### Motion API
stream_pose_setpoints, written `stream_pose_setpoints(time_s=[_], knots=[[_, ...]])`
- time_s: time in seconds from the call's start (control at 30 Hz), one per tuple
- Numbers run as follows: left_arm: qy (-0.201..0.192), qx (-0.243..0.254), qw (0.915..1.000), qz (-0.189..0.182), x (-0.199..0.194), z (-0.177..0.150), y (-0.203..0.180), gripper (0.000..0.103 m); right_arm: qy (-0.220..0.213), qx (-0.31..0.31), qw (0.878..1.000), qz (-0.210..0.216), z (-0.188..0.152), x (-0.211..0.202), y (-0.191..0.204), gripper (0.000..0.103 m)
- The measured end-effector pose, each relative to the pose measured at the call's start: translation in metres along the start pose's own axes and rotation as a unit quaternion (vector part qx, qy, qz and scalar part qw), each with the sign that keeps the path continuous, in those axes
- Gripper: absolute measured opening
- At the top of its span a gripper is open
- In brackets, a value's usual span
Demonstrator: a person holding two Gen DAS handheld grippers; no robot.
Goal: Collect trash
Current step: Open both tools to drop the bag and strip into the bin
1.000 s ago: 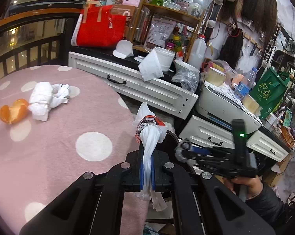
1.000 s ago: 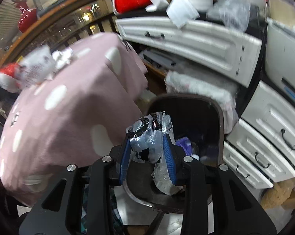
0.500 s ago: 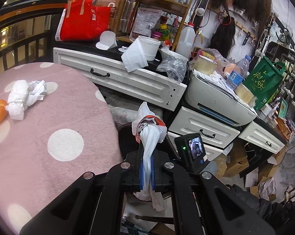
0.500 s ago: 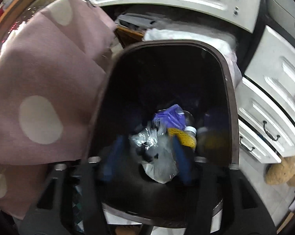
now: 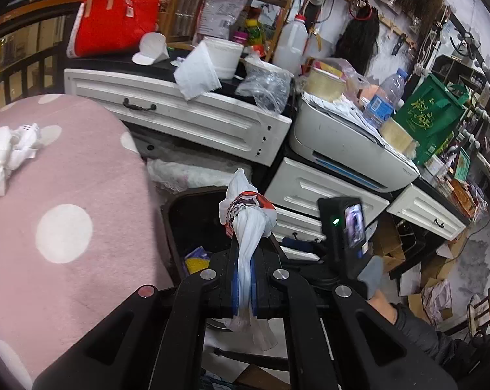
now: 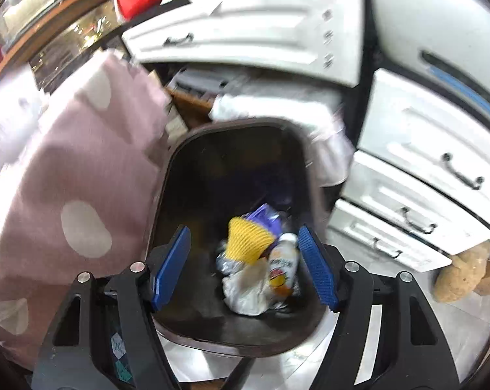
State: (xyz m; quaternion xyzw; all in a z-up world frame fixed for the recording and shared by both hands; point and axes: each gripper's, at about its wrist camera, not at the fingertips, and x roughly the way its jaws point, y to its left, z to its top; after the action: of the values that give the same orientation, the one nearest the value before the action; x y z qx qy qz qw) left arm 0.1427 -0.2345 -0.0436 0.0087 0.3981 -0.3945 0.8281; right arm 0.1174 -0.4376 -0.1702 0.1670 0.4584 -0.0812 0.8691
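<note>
My left gripper (image 5: 244,279) is shut on a white plastic bag with a red print (image 5: 246,214), held upright above the dark trash bin (image 5: 180,214). My right gripper (image 6: 243,266) is open and empty over the same bin (image 6: 176,169). Inside lie a clear plastic bag (image 6: 245,289), a yellow mesh piece (image 6: 246,237), a small bottle (image 6: 282,265) and a purple wrapper (image 6: 266,216). Crumpled white tissue (image 5: 7,152) lies on the pink dotted table (image 5: 66,195) at the left. The right gripper's body shows in the left wrist view (image 5: 345,230).
White drawer cabinets (image 5: 186,110) stand behind and right of the bin, also in the right wrist view (image 6: 417,169). A printer (image 5: 349,143), a water bottle (image 5: 384,97), a green bag (image 5: 430,117) and a red bag (image 5: 115,16) crowd the tops. Cardboard lies on the floor at right (image 5: 423,279).
My right gripper has opened and dropped the clear plastic bag into the bin. My left gripper has swung right from over the table to above the bin, still holding its bag.
</note>
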Motion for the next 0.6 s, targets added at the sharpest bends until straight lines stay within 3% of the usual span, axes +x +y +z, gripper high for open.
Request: stream_pose_setpoints(time_s=[0.27,0.6], knots=[[0.041,0.013,0.9991,-0.004,0.039,-0.009,-0.013,0.005,-0.053,0.036,0.997,-0.041,0.01,-0.047,-0.032,0.07],[0.111,0.019,0.9937,0.006,0.102,-0.031,-0.016,0.005,-0.079,0.054,0.994,-0.055,0.007,-0.076,-0.05,0.073]])
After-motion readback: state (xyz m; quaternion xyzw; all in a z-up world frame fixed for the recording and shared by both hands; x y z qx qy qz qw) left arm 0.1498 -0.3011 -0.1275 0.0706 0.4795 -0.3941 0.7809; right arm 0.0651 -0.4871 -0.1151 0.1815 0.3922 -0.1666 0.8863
